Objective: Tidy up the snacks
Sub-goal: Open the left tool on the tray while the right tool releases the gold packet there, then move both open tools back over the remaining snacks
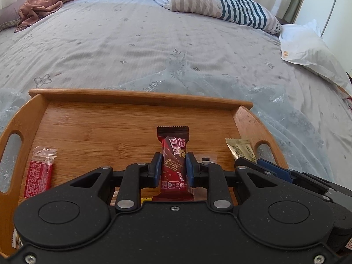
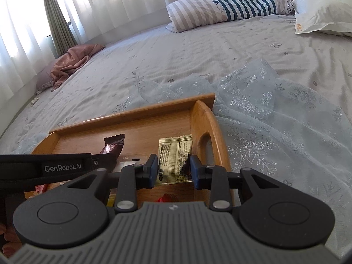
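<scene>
Two grippers work over a wooden tray (image 1: pixel 132 118) that sits on a bed (image 1: pixel 132 44), on a pale blue sheer cloth (image 1: pixel 275 114) with silver snowflakes. The left gripper (image 1: pixel 172 165) has its jaws clamped on a dark red snack bar (image 1: pixel 172 154), the blue pads pressing its two long sides near the middle. The bar's long axis runs straight away from the camera, along the gripper's own line, and its crimped dark end points toward the tray's far wall. The right gripper (image 2: pixel 175 167) has its jaws closed on a gold snack packet (image 2: pixel 173 154), pads against its left and right edges. That packet's long axis also runs away from the camera, its serrated far end pointing toward the tray's far rim, and it sits just beside the tray's right handle wall (image 2: pixel 206 136). From the left wrist view the gold packet shows at the tray's right end with the right gripper's blue pad at its near end.

A red sachet (image 1: pixel 40 171) lies flat on the tray floor near the left handle slot, lengthwise front to back, well apart from the bar. Farther up the bed are a striped pillow (image 1: pixel 220 4), a white pillow (image 1: pixel 312 48) and a crumpled brown cloth (image 1: pixel 44 6).
</scene>
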Tool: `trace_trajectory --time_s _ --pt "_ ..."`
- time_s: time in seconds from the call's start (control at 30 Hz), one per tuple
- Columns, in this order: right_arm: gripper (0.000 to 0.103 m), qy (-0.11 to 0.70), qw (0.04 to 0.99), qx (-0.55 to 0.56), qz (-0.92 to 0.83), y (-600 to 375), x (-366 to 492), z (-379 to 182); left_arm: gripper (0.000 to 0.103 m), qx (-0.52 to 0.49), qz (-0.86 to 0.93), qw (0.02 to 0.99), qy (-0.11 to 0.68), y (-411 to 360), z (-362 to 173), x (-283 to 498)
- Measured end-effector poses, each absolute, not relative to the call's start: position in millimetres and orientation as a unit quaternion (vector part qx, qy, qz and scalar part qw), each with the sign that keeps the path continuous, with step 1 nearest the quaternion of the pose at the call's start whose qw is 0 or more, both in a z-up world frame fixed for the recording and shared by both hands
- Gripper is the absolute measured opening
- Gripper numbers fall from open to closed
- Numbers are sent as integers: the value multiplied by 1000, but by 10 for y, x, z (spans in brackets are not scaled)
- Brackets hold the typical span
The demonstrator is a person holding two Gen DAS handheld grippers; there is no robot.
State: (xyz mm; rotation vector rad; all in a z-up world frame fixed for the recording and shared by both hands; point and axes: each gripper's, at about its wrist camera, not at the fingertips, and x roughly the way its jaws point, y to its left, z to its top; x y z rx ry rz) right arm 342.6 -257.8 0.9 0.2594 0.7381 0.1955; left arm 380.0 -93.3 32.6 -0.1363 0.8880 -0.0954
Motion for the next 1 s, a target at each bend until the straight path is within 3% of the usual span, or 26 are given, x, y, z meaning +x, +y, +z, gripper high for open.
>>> trace_trajectory --time_s 0.2,0.37,0.47,0.6,0.73,0.83,1.0 --pt "36 361 920 113 98 -2524 3426 4 23 -57 -41 899 431 -917 254 3800" --pt "44 362 920 109 104 -2482 3429 15 24 -50 -41 901 430 -924 272 3778" --pt "44 356 920 123 106 -2502 3406 25 36 -45 -41 903 425 -911 316 3738" --pt "60 345 923 136 103 -2561 3318 83 57 -35 -45 909 413 -838 438 3613" --pt "67 331 930 128 99 -2601 3187 175 77 -28 -52 916 396 -700 591 3402" --pt "72 318 935 117 101 -2597 3045 261 86 -19 -59 921 385 -587 704 3200" --pt "82 298 943 97 115 -2541 2763 381 89 -14 -73 925 372 -415 857 2816"
